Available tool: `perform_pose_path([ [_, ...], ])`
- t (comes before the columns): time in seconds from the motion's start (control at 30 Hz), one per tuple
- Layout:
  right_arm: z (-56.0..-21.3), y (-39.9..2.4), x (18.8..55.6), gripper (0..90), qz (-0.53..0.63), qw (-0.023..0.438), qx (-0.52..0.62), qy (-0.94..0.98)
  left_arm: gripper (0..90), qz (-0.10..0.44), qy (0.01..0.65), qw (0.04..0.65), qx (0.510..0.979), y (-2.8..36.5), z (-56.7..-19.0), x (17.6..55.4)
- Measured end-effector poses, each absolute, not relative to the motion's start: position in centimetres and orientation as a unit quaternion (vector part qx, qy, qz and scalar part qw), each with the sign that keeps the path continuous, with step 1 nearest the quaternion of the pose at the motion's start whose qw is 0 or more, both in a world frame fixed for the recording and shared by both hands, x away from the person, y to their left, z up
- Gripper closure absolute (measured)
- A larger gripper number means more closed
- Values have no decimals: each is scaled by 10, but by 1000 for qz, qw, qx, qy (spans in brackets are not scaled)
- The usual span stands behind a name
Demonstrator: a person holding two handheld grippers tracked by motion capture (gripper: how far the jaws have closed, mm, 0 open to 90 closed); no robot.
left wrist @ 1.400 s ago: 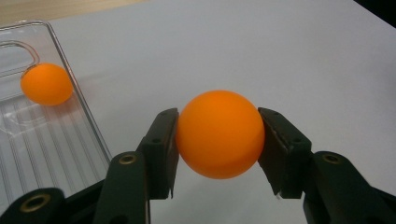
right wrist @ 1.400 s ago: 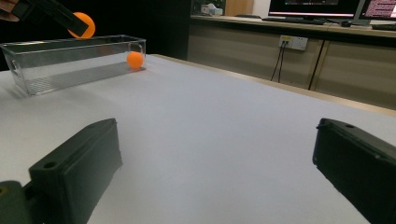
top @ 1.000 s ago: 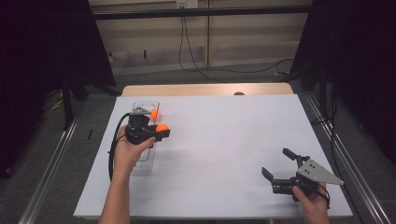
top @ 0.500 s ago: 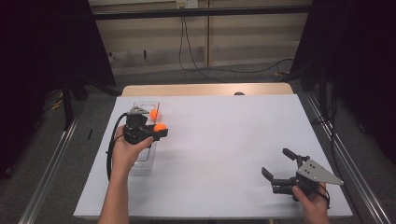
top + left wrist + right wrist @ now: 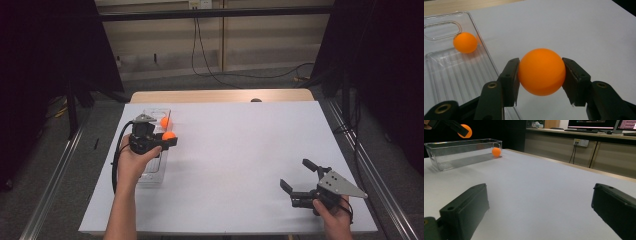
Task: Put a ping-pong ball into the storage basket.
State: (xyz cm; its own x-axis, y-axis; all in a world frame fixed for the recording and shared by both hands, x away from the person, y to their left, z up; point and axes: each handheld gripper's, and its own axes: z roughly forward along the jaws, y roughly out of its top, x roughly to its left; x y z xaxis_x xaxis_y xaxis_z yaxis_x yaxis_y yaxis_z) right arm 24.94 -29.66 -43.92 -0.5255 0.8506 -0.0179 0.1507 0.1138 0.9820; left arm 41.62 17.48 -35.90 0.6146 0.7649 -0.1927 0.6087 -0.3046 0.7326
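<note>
Orange ball (image 5: pixel 541 72) looks light, smooth and slippery; my left gripper (image 5: pixel 541 75) grasps it across its middle, just beside the clear box (image 5: pixel 454 72). My right gripper (image 5: pixel 300 181) waits released.

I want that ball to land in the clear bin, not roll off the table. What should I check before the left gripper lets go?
1. Grip: left gripper has both pads pressed on the held ball: ok.
2. Ball over the bin: the left gripper view shows it past the bin's side wall, above bare table: not ok.
3. Room in the bin: one other ball at the far end, the rest free: ok.
4. Height above the rim: the right gripper view shows the held ball above the bin's top edge: ok.
5. Right gripper open and well away near the front corner: ok.
</note>
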Motion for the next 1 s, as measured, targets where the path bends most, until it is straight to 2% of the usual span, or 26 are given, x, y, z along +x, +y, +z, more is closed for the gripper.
perform_pose_path([
  [1.0,-439,-297,249,5,553,317,370,675,509,111,443,402,794,186,-358,416],
])
